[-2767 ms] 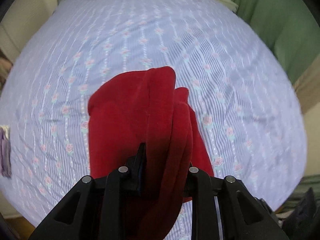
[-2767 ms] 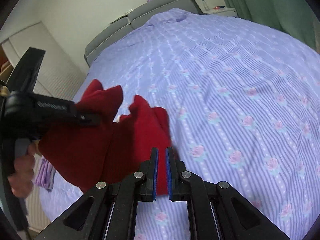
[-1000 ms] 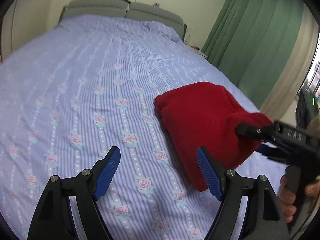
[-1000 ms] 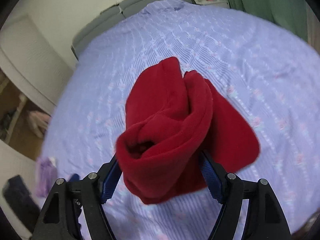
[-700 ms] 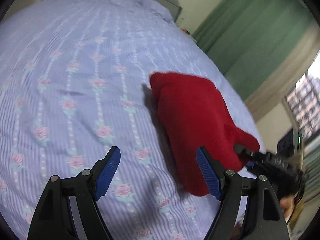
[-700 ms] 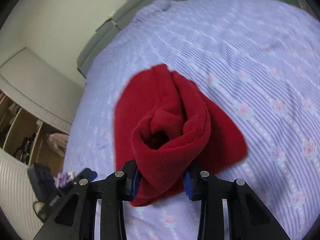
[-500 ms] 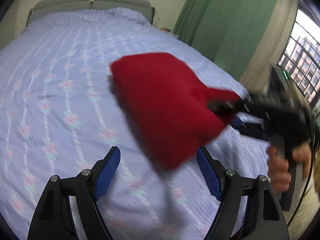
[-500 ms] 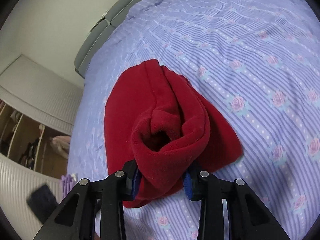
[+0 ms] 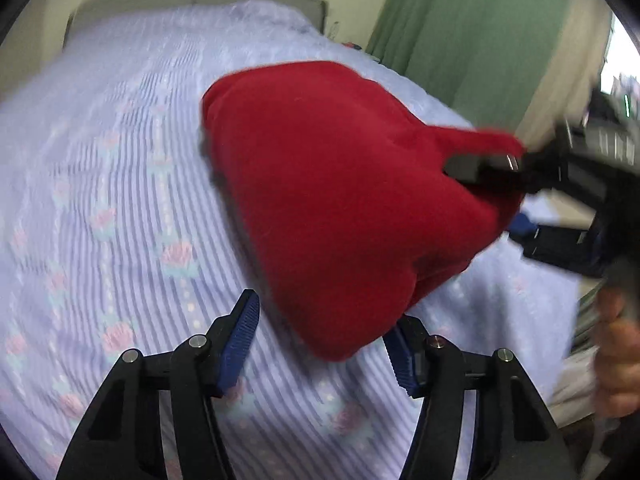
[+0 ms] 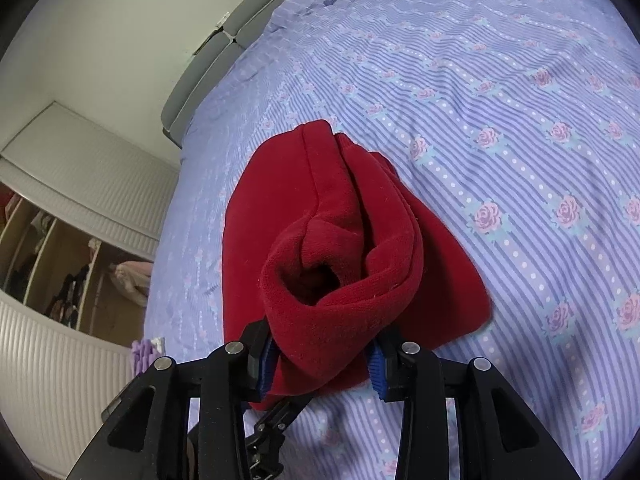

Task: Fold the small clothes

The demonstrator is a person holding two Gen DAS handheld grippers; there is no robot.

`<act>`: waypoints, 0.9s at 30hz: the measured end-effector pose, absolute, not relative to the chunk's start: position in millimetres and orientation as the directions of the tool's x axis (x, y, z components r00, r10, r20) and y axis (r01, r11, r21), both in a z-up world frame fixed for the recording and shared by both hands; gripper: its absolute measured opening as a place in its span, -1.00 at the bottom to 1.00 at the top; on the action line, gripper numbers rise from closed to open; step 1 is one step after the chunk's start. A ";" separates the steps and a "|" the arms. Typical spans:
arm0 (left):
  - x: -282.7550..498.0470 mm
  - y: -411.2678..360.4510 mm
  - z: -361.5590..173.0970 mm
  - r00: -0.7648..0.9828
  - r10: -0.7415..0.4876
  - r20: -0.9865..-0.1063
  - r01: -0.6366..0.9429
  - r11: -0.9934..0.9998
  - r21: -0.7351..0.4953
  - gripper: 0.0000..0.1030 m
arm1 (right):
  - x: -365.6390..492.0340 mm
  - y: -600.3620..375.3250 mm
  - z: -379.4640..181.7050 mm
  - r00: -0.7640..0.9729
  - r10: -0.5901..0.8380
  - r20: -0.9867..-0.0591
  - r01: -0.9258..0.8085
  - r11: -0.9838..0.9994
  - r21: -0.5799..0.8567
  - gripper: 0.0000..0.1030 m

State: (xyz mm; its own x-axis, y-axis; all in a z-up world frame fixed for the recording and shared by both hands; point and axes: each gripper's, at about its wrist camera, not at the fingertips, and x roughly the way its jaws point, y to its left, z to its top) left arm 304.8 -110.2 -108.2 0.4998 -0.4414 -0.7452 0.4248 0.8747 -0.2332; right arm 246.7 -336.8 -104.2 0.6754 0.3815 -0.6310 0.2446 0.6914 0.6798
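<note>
A folded red fleece garment (image 10: 320,248) hangs bunched over the bed. My right gripper (image 10: 320,354) is shut on its thick near end, with layers curled between the blue pads. In the left wrist view the same red garment (image 9: 340,200) fills the middle, held at its right end by the right gripper (image 9: 500,184). My left gripper (image 9: 320,340) is open, with its blue pads either side of the garment's lower edge and not closed on it.
The bed (image 10: 500,100) has a lilac striped cover with roses and a grey headboard (image 10: 240,28). Green curtains (image 9: 460,32) hang on the right. An open wardrobe (image 10: 60,264) and a purple item (image 10: 144,354) are at the left.
The left gripper let go of the garment and opened; the right gripper closed on its bunched end. The garment has since come closer to the left gripper's open pads.
</note>
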 end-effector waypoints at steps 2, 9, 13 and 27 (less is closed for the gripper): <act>304.1 -123.7 -109.1 0.515 -0.405 -0.756 0.443 0.880 -0.170 0.15 | 250.0 -334.5 -101.0 0.672 0.378 -0.637 0.242 0.701 0.671 -0.15; 309.8 -113.5 -109.4 0.519 -0.380 -0.765 0.398 0.900 -0.177 -0.13 | 264.6 -334.7 -94.1 0.662 0.361 -0.657 0.257 0.714 0.651 0.02; 311.1 -96.2 -107.3 0.511 -0.385 -0.768 0.355 0.909 -0.220 -0.14 | 259.8 -340.0 -93.8 0.682 0.379 -0.626 0.243 0.690 0.682 -0.04; 311.4 -82.0 -115.6 0.446 -0.403 -0.799 0.301 0.908 -0.291 -0.14 | 259.7 -324.8 -85.3 0.605 0.289 -0.742 0.088 0.902 0.422 -0.23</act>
State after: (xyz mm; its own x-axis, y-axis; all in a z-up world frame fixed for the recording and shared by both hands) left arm 311.4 -82.0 -115.6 0.4455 -0.4031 -0.7993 0.3007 0.9084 -0.2905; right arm 259.7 -324.8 -85.3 0.6051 0.2887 -0.7420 0.0876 0.9022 0.4224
